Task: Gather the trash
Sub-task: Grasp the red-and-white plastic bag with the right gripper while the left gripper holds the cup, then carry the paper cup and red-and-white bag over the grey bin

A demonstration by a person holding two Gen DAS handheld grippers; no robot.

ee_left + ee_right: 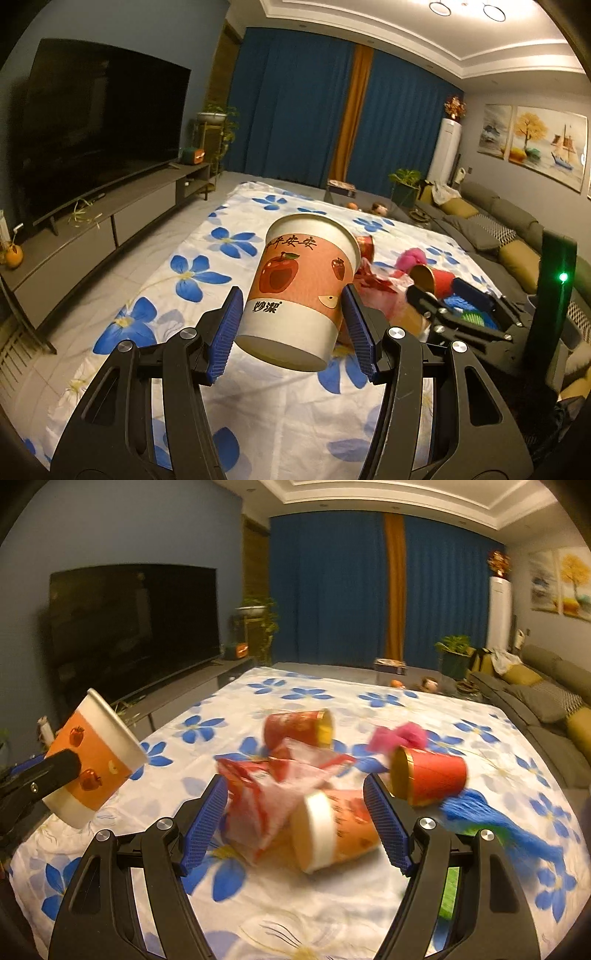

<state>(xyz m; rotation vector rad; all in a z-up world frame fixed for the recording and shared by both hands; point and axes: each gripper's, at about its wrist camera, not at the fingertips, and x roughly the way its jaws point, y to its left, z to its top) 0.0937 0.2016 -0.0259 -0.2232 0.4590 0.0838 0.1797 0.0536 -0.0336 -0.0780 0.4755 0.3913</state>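
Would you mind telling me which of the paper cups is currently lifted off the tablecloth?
The apple-print cup, clamped in the left gripper. The other orange cup and both red cups lie on their sides.

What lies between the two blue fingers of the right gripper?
In the right wrist view, the open right gripper frames a crumpled red-and-white plastic wrapper and a tipped orange paper cup on the floral sheet.

Apple-print paper cup (301, 291) lifted, tilted, two red cups (428, 775), orange cup (332, 830) toppled beside, perhaps, wrapper (266, 794)
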